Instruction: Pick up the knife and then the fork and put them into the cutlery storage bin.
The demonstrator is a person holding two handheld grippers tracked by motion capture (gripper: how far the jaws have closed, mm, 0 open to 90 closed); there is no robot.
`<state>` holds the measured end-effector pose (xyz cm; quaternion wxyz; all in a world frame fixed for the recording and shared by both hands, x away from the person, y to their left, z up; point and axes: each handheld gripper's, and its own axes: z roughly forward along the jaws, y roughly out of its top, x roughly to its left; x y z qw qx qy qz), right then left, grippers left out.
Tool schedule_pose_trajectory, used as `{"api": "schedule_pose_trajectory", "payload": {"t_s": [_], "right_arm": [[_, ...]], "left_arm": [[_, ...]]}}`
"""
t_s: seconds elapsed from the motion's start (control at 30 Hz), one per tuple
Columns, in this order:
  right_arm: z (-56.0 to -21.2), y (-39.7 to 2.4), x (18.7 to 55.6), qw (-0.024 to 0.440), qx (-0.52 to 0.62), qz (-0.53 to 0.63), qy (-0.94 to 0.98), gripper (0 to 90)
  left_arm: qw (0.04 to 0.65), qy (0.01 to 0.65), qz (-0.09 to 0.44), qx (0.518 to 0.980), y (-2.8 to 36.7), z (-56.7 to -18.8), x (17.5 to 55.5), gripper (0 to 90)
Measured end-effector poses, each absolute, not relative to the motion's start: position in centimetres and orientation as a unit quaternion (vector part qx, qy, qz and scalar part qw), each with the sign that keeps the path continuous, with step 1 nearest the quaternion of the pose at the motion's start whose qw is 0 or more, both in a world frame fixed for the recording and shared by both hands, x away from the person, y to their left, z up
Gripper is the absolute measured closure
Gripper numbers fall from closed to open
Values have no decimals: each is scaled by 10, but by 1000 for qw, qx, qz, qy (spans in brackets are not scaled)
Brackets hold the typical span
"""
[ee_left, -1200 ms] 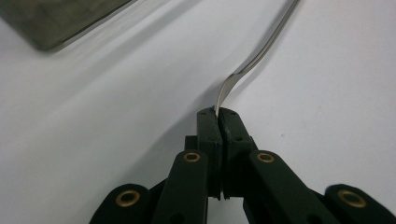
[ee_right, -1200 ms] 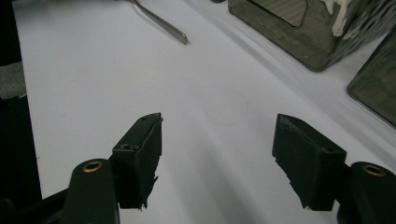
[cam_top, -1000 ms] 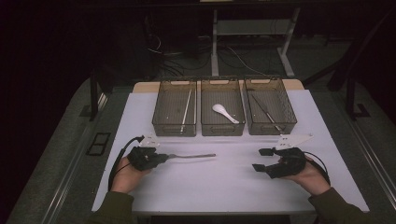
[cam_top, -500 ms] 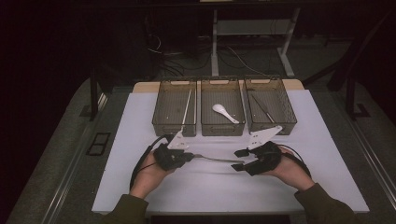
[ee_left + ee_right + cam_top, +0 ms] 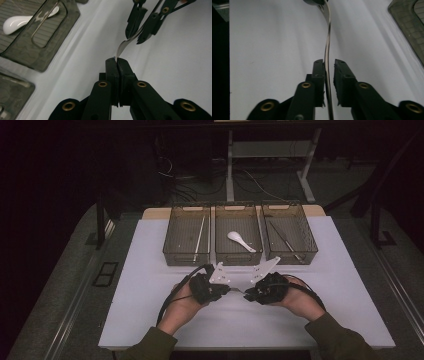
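Left hand-held gripper (image 5: 116,62) clamped on fork (image 5: 127,42) tines; right hand-held gripper (image 5: 329,66) at 3 o'clock, jaws just closing around handle, small gap remaining; fork bridging both above bench (image 5: 150,270), bins (image 5: 239,234) at 12.

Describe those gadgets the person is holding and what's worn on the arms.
Each hand carries a black two-finger tool: the left gripper and the right gripper. Each bears a pale grey three-cornered plate on top and brass-coloured rivets at the finger joints. A black cable loops away from the left one. The sleeves are olive green.

Silver fork (image 5: 327,45), black left claw (image 5: 116,62), white spoon (image 5: 241,241), white table (image 5: 150,270)
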<state>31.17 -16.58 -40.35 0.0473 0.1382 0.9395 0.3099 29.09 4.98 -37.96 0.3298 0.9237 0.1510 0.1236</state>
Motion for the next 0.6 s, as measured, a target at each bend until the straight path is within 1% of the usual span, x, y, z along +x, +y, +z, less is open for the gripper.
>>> {"api": "schedule_pose_trajectory", "payload": {"t_s": [0.03,0.07,0.2,0.3,0.33,0.4,0.47,0.6], "right_arm": [[-404,-165,312,50,133,306,941,833],[-405,-165,311,49,133,305,942,842],[-406,-162,308,47,131,293,946,857],[-407,-162,308,39,126,288,949,866],[-408,-162,309,35,128,287,949,867],[-409,-164,310,35,135,281,950,867],[-408,-168,313,33,148,282,947,867],[-402,-181,317,38,175,294,939,867]], "left_arm": [[323,146,128,926,50,-379,291,879],[323,145,128,926,49,-380,291,879],[328,148,121,925,49,-383,291,877],[343,158,109,919,53,-385,292,857],[351,164,105,916,55,-385,292,828],[363,177,101,909,62,-386,293,739],[376,191,105,900,72,-386,294,632],[403,213,98,885,94,-388,290,499]]}}
